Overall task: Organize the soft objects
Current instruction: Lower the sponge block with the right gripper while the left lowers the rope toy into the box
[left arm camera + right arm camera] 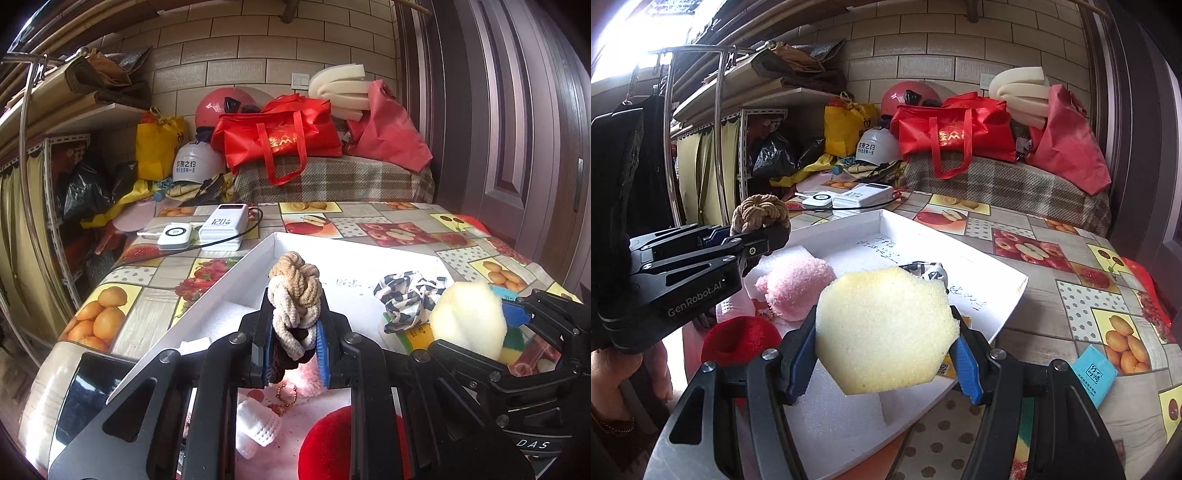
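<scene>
black angular claw [759,230] arms, silver screws, blue finger pads [967,365], white "genrobot.ai" lettering; bracelet on wrist.

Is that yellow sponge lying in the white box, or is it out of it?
Out: the yellow sponge is pinched between the right gripper pads, above the white box.

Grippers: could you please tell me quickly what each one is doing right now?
Left gripper: closed on the braided hair ties.
Right gripper: closed on the yellow sponge.
</scene>
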Available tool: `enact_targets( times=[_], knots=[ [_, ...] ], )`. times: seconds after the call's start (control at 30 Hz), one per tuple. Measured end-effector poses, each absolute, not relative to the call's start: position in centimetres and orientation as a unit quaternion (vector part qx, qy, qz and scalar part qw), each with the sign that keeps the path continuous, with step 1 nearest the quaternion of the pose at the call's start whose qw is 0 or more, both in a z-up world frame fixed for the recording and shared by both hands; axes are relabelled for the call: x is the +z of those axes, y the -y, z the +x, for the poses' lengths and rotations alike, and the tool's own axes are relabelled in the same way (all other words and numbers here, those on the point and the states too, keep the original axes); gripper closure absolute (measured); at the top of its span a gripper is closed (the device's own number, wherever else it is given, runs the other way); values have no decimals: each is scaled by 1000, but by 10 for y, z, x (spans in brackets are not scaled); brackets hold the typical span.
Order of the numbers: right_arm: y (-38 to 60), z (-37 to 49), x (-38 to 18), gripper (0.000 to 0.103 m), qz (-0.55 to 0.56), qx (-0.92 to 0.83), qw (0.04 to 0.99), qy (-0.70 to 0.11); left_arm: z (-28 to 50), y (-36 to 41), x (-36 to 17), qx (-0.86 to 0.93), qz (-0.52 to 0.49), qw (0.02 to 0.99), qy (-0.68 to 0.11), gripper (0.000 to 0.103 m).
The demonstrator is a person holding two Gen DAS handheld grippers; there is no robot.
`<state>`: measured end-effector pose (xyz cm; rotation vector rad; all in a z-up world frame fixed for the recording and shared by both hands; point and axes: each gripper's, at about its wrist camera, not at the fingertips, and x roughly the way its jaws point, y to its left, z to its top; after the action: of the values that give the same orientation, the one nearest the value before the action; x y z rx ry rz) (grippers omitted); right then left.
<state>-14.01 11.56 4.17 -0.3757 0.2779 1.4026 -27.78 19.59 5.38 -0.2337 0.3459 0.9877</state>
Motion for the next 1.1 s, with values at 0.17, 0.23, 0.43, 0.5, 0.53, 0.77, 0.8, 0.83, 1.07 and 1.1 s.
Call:
enact_targets(
  times=[0.17, 0.23, 0.43, 0.5, 0.53, 0.77, 0.8, 0.83, 1.07, 1.1],
  knots=[
    [-125, -133, 41, 39, -164, 636, 741, -144, -277, -203, 54, 472, -113, 858, -166, 85],
    [-128, -132, 42, 39, -162, 634, 741, -147, -274, -204, 54, 472, -108, 859, -168, 85],
    [-137, -135, 43, 39, -168, 627, 748, -139, -270, -207, 55, 480, -95, 856, -168, 85],
    [-141, -137, 44, 39, -172, 624, 751, -129, -270, -209, 55, 481, -94, 856, -165, 85],
    [-143, -138, 44, 39, -174, 623, 753, -125, -270, -209, 55, 482, -94, 856, -165, 85],
    [-144, -136, 47, 39, -170, 619, 758, -120, -270, -210, 56, 481, -94, 856, -164, 85],
    [-144, -135, 47, 39, -170, 618, 758, -121, -270, -210, 56, 481, -94, 856, -163, 85],
    [-145, -135, 47, 39, -169, 617, 759, -121, -270, -210, 56, 481, -94, 856, -163, 85],
    [-144, -136, 47, 38, -169, 616, 760, -116, -271, -210, 56, 481, -94, 856, -164, 85],
    [-144, -136, 47, 37, -169, 616, 760, -116, -271, -210, 56, 481, -94, 856, -164, 85]
  ],
)
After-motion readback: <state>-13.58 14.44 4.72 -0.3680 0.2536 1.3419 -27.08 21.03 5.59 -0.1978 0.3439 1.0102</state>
